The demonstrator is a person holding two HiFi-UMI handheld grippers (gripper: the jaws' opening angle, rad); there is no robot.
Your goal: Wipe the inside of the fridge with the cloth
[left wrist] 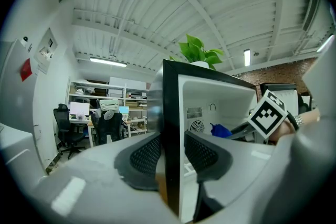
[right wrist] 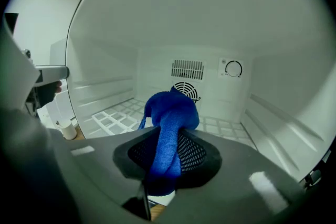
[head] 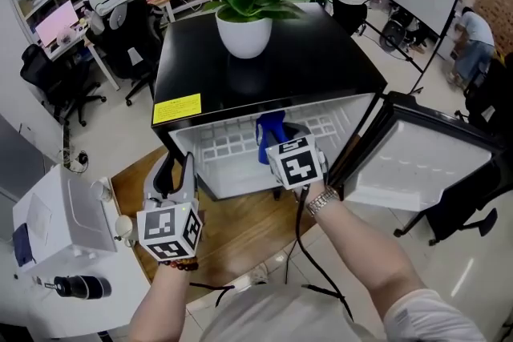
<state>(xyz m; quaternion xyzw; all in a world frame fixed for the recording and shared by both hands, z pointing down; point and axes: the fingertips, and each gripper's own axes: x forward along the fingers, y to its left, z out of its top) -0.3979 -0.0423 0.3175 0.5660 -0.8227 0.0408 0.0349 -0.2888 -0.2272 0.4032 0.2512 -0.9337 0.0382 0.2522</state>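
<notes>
A black mini fridge (head: pixel 264 64) stands with its door (head: pixel 417 164) swung wide to the right, and its white inside (right wrist: pixel 157 44) is bare. My right gripper (head: pixel 276 138) reaches into the opening, shut on a blue cloth (head: pixel 270 128). In the right gripper view the cloth (right wrist: pixel 170 118) bunches up between the pads (right wrist: pixel 197 152), above the white grid shelf (right wrist: pixel 118 115) and in front of the round fan grille (right wrist: pixel 186 91). My left gripper (head: pixel 178 164) is at the fridge's front left. Its jaws are closed over the edge of the left side wall (left wrist: pixel 170 113).
A potted plant (head: pixel 244 32) sits on the fridge top. The fridge rests on a wooden table (head: pixel 240 228). To the left are a white cup (head: pixel 122 227) and a white machine (head: pixel 56 224). Office chairs, desks and standing people fill the room behind.
</notes>
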